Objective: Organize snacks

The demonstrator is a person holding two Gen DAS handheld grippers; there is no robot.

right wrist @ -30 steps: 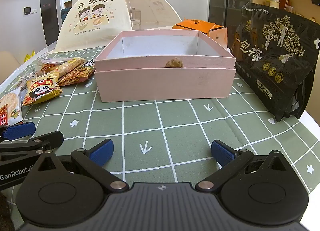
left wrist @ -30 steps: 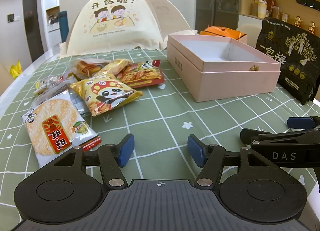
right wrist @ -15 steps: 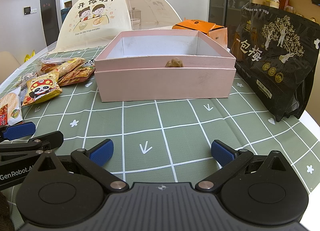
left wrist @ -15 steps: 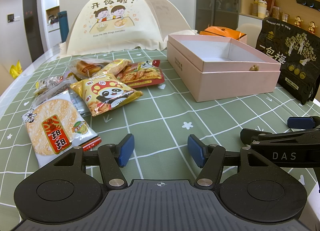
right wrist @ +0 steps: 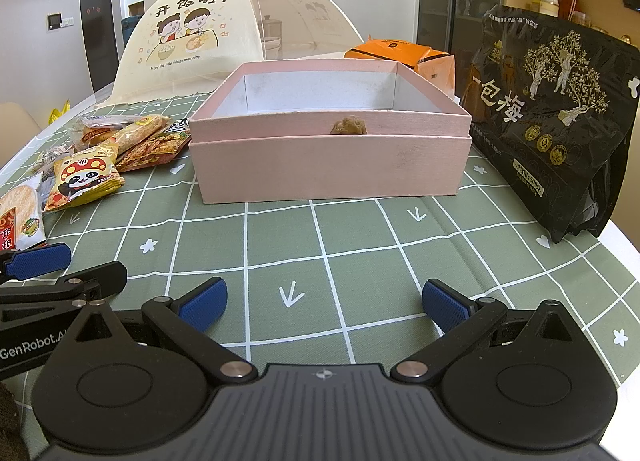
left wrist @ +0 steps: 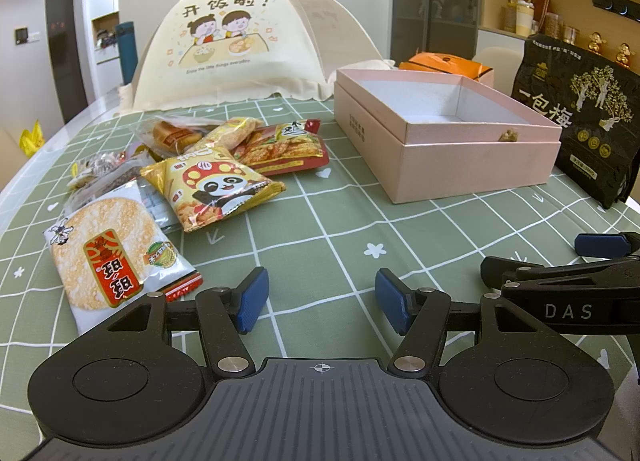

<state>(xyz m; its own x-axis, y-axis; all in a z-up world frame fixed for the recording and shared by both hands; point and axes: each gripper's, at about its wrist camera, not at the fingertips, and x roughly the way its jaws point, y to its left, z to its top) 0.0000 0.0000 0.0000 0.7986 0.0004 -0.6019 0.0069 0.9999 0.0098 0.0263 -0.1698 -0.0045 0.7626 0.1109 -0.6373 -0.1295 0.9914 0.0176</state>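
left tongs [left wrist: 321, 301]: parted, empty | right tongs [right wrist: 324, 303]: wide apart, empty | pink box [right wrist: 328, 165]: floor mostly hidden by near wall | snack packets [left wrist: 212, 185]: rear ones overlapped, unreadable

The left tool [left wrist: 321, 306] is matte black, with ribbed grey housing, two round discs, silver pivot screws and blue textured pads [left wrist: 251, 300]. The right tool [right wrist: 325, 305] matches it, with blue pads [right wrist: 203, 304]; its side reads "DAS", the left tool's "GenRobot.A".
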